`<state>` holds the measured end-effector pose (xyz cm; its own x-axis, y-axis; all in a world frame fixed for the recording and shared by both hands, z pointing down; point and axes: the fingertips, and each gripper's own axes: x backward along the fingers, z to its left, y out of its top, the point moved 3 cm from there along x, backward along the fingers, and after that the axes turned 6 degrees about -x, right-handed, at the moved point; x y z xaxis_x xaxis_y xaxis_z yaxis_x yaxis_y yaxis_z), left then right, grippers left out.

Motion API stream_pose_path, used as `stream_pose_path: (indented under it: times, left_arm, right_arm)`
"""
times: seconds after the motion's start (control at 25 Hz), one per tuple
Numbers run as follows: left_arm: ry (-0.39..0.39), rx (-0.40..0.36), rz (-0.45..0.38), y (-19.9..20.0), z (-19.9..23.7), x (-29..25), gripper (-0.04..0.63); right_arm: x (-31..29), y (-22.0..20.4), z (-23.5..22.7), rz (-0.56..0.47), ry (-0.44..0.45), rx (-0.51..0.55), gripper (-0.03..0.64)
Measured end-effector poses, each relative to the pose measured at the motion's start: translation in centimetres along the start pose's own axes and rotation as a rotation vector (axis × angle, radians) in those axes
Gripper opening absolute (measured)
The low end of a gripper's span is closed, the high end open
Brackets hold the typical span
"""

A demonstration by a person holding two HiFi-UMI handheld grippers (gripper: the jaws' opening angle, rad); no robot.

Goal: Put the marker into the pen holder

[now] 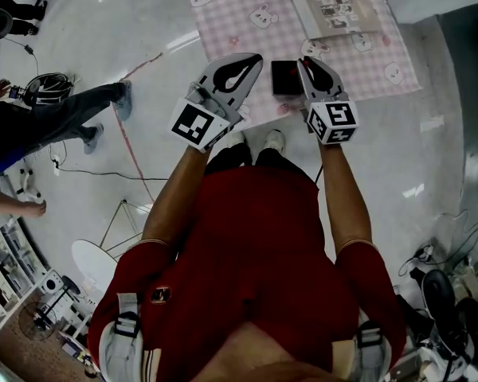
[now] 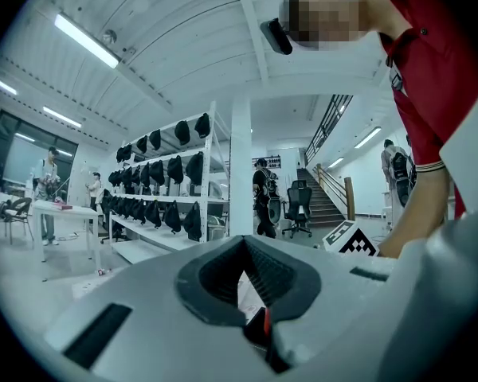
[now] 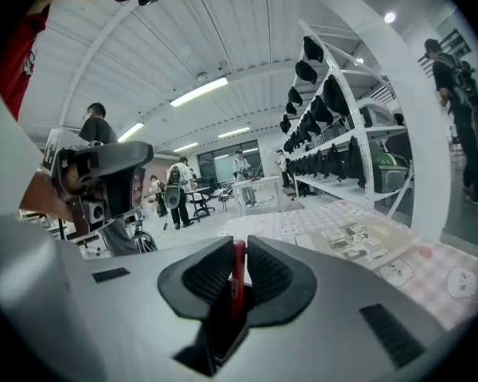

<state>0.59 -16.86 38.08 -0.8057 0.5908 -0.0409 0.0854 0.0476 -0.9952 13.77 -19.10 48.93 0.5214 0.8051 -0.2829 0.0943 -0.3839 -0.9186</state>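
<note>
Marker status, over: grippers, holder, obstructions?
Right gripper clamped on red marker. Left gripper shut. Marker not yet in pen holder, which sits between both grippers. Nothing seen blocking it.

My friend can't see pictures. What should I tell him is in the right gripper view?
The right tongs pinch a red marker, which stands upright between them. Beyond lies a pink checked tablecloth with a booklet on it.

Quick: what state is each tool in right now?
Left tool: closed, empty.
Right tool: closed on the red marker.
</note>
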Motion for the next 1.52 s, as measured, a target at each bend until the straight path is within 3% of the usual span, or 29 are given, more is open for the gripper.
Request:
stream_pose_path:
  times: [0.96, 1.52]
  left_arm:
    - [-0.03, 0.03, 0.011, -1.8, 1.7, -1.2, 0.006]
    - [-0.046, 0.029, 0.01, -1.9, 1.7, -1.4, 0.006]
  right_arm:
    - [-2.4, -3.5, -1.6, 0.145, -0.049, 0.032, 0.055]
    - [-2.4, -2.9, -1.6, 0.14, -0.041, 0.033, 0.141]
